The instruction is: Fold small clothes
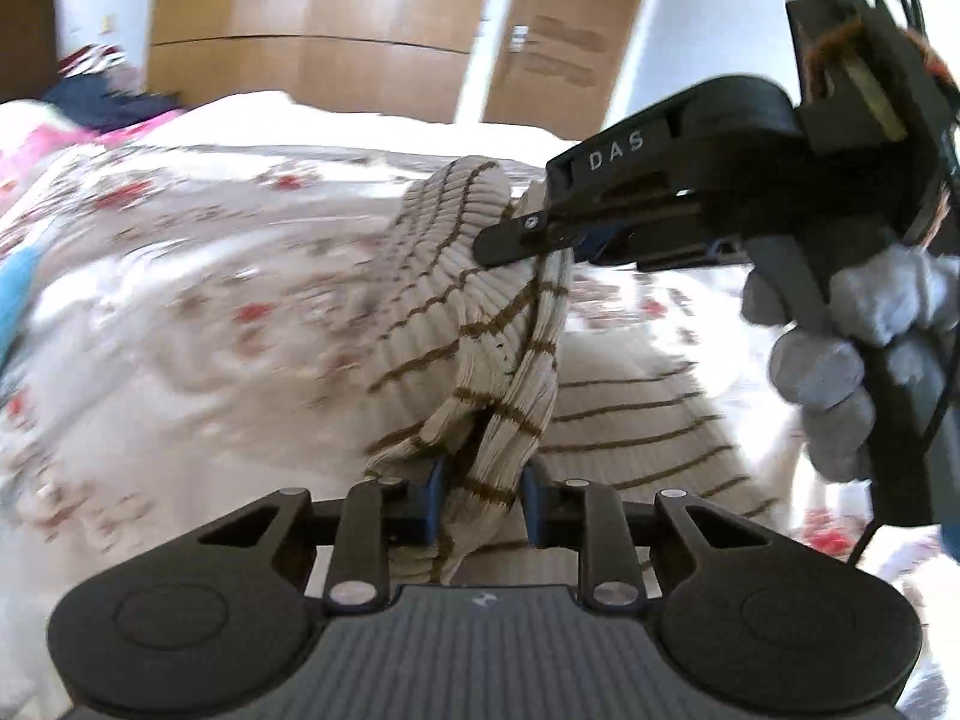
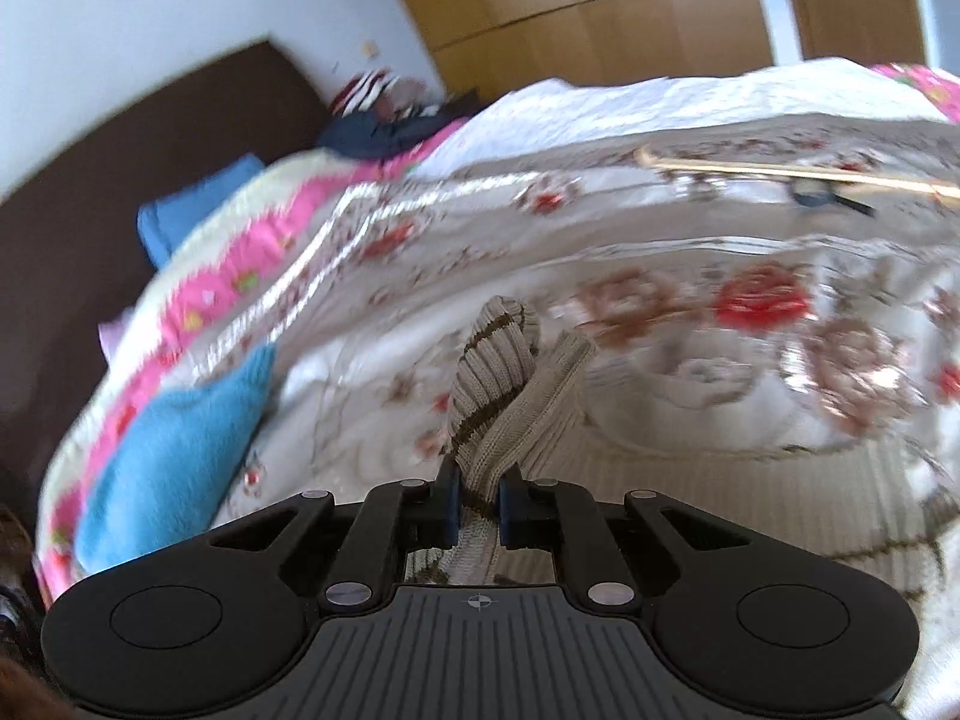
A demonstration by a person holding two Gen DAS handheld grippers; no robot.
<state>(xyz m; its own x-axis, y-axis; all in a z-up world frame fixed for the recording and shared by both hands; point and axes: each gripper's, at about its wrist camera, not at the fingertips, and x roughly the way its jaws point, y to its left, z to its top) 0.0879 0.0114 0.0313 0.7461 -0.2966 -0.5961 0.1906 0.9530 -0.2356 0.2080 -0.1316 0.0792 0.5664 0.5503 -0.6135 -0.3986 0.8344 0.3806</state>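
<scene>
A small cream ribbed knit garment with thin brown stripes (image 1: 456, 300) hangs lifted over the floral bed cover (image 1: 180, 252). My left gripper (image 1: 483, 495) is shut on a bunched fold of it at the bottom of the left wrist view. My right gripper (image 1: 528, 228), held by a grey-gloved hand (image 1: 840, 348), pinches the same garment higher up on the right. In the right wrist view the right gripper (image 2: 479, 510) is shut on the knit garment (image 2: 498, 384), which stands up between the blue pads. More of the garment lies on the bed at lower right.
A blue knit item (image 2: 174, 450) lies on the bed to the left. A pink patterned blanket (image 2: 240, 264), dark clothes (image 2: 384, 126) and a brown headboard (image 2: 120, 138) are at the far side. Wooden wardrobe doors (image 1: 312, 18) stand behind the bed.
</scene>
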